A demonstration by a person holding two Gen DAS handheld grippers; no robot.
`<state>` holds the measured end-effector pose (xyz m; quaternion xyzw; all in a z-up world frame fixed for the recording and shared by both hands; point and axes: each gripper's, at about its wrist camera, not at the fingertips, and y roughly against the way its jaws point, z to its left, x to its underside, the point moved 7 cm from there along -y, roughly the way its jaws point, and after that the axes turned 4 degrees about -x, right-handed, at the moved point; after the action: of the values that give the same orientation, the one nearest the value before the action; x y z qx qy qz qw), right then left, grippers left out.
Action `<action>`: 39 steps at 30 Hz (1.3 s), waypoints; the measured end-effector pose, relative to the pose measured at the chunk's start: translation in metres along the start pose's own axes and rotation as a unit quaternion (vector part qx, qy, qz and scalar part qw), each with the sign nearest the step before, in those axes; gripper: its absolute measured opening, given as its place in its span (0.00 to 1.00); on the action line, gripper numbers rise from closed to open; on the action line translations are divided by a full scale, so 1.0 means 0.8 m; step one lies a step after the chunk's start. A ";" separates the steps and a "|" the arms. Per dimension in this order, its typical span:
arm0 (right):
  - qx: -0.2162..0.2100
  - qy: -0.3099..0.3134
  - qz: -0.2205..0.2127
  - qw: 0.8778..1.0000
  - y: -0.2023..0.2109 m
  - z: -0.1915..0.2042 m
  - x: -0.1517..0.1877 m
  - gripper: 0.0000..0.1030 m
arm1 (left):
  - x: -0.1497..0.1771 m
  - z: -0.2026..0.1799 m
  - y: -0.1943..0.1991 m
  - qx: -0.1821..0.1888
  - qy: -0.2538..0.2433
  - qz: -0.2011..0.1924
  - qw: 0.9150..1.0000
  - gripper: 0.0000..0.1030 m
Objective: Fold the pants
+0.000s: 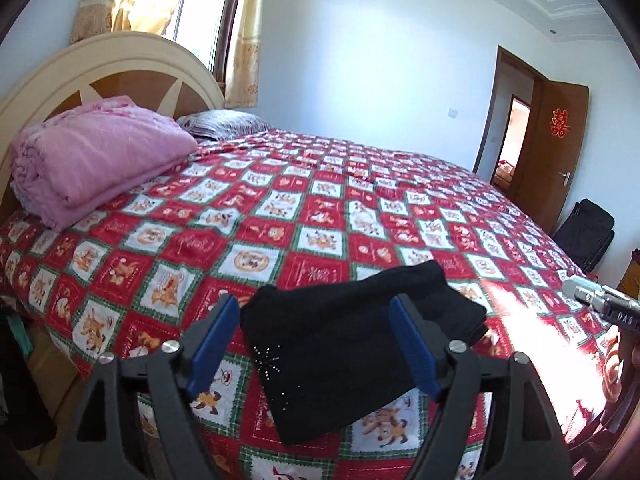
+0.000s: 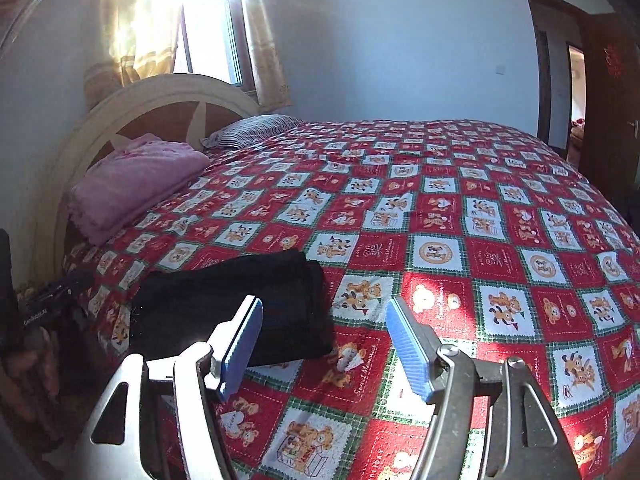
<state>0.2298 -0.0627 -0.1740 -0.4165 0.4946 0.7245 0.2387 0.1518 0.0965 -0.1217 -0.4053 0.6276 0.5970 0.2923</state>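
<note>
The black pants (image 1: 352,344) lie folded into a compact stack on the near edge of the bed, with small sparkly studs on the near part. They also show in the right wrist view (image 2: 240,304), at lower left. My left gripper (image 1: 314,312) is open and empty, held above and just short of the pants, which show between its blue pads (image 1: 212,336). My right gripper (image 2: 324,316) is open and empty, over the bedspread to the right of the pants. Its left pad (image 2: 240,348) overlaps the pants' near edge in view.
The bed carries a red, white and green patchwork bedspread (image 1: 304,216). A folded pink blanket (image 1: 92,156) and a striped pillow (image 1: 224,124) lie by the cream headboard (image 1: 120,60). An open brown door (image 1: 560,152) and a black bag (image 1: 588,232) stand at far right.
</note>
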 end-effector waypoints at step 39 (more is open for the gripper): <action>-0.025 0.049 -0.033 0.998 0.039 0.054 -0.003 0.72 | -0.008 -0.015 0.022 -0.005 -0.020 -0.021 1.000 0.97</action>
<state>0.1916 -0.0355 -0.1489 -0.4733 0.4731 0.7074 0.2274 0.1417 0.0848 -0.1056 -0.4077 0.6099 0.6016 0.3159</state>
